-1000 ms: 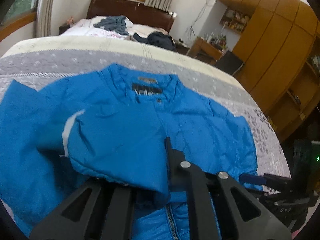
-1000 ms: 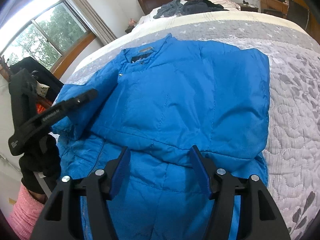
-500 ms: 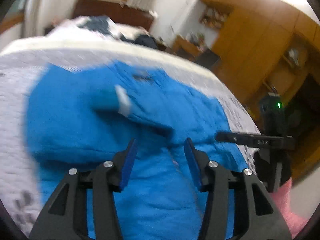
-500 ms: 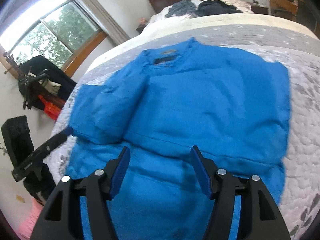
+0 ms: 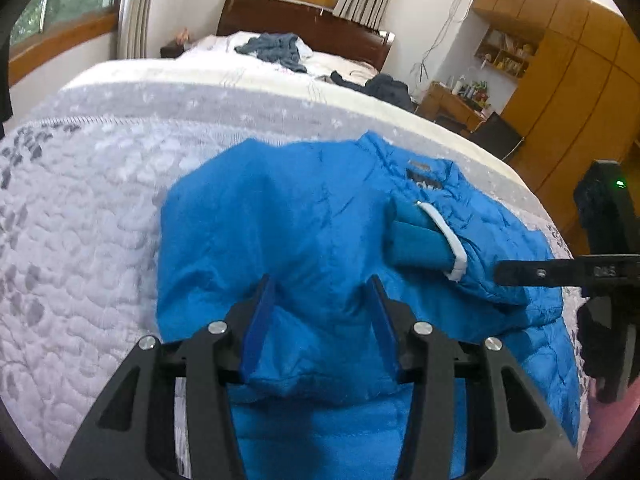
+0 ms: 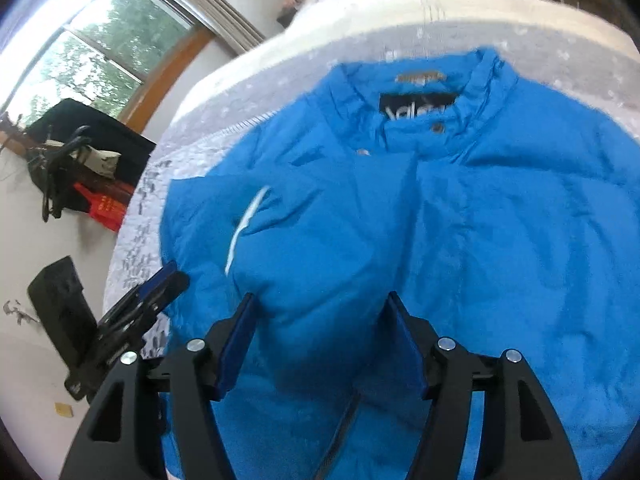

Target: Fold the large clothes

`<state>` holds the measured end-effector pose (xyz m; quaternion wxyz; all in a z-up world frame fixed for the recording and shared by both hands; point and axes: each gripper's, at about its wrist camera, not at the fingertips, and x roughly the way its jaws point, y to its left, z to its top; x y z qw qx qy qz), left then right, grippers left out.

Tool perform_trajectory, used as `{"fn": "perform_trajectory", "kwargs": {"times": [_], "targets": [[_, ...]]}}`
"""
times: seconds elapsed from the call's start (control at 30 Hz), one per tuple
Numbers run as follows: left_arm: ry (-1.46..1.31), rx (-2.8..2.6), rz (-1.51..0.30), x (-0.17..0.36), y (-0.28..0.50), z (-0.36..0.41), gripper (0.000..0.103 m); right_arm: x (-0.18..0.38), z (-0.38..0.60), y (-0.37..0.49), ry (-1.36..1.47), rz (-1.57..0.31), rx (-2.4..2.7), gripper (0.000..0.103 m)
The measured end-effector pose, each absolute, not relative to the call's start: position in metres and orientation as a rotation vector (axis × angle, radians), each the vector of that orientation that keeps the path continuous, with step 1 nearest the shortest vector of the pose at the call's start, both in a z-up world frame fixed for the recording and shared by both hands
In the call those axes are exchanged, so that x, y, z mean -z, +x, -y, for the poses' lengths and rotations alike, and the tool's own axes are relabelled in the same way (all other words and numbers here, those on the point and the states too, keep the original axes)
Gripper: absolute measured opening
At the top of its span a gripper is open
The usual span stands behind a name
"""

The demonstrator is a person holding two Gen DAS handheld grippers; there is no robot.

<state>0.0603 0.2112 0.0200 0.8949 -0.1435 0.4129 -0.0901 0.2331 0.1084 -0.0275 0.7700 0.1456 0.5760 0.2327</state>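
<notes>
A bright blue padded jacket lies front up on the grey quilted bed, collar and black label at the far side. One sleeve is folded across the chest, its white-trimmed cuff pointing right. My left gripper hovers open over the jacket's near left part. My right gripper is open above the jacket, just behind the folded sleeve's white trim. Each gripper shows in the other's view: the right gripper at the jacket's right edge, the left gripper at its left edge.
A second bed at the back carries dark crumpled clothes. Wooden wardrobes and a cluttered desk stand to the right. On the floor left of the bed are a black bag and a red item.
My left gripper, shut on the sleeve a second ago, let it go and opened, then swung left. The sleeve now lies across the chest. My right gripper moved closer to the collar.
</notes>
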Motion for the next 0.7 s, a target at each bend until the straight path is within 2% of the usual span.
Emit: {"fn": "perform_trajectory", "kwargs": {"times": [0.07,0.1,0.17,0.27,0.43,0.7], "targets": [[-0.293,0.188,-0.853,-0.019,0.06,-0.212,0.046,0.035,-0.113,0.237,0.314,-1.261,-0.503,0.044],[-0.294,0.188,-0.851,-0.02,0.06,-0.213,0.046,0.035,-0.114,0.237,0.308,-1.259,-0.506,0.04],[-0.306,0.185,-0.839,-0.027,0.055,-0.217,0.046,0.033,-0.113,0.233,0.31,-1.251,-0.522,0.025],[-0.306,0.183,-0.796,-0.043,0.046,-0.219,0.046,0.019,-0.102,0.227,0.311,-1.226,-0.53,0.021],[-0.299,0.227,-0.775,-0.061,0.042,-0.203,0.046,-0.008,-0.068,0.216,0.335,-1.149,-0.502,0.021],[-0.259,0.234,-0.88,-0.023,0.074,-0.176,0.045,0.029,-0.034,0.221,0.393,-1.208,-0.409,0.022]]}}
